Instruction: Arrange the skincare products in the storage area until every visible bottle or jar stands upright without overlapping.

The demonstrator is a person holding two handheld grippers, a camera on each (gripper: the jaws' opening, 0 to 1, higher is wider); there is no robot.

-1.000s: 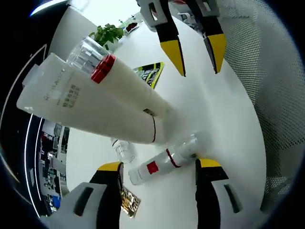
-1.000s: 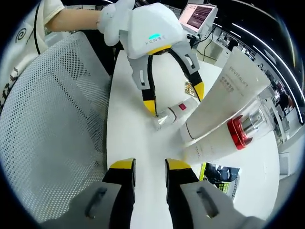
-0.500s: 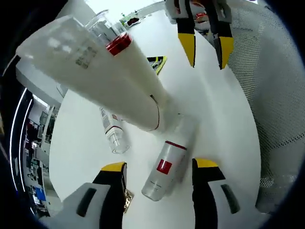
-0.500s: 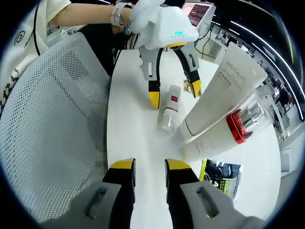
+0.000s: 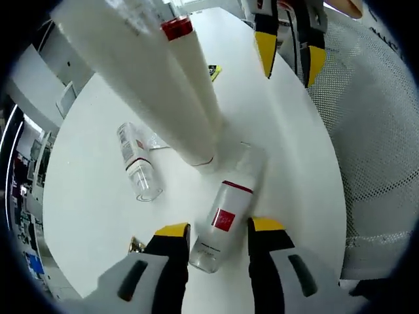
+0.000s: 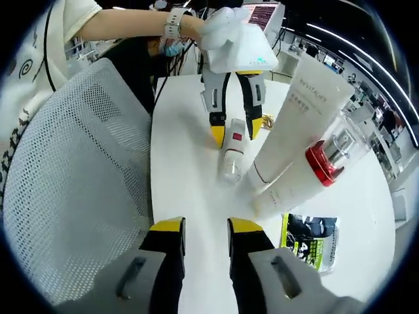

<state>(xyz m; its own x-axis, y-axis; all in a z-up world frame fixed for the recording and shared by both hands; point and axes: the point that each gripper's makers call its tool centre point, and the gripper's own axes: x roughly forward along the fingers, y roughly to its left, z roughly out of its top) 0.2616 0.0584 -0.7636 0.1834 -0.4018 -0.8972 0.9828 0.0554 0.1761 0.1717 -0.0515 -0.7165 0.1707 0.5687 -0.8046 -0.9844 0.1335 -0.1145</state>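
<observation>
Here left gripper (image 5: 217,230) fingers clasp the lying bottle (image 5: 219,224); right gripper (image 6: 201,226) fingers gape.

An open-plan office or lab-style workspace. A round white table (image 6: 190,196) sits in the foreground, with a white mesh-backed office chair (image 6: 72,170) pushed up just beside it. Behind the table, a computer monitor (image 6: 265,14) glows with a pinkish screen, and cables hang near it. Further back, long strips of ceiling light (image 6: 340,40) run over rows of desks crowded with equipment, too small to identify. In the left gripper view, the room's edge shows more desks and shelving (image 5: 26,190), blurred.
</observation>
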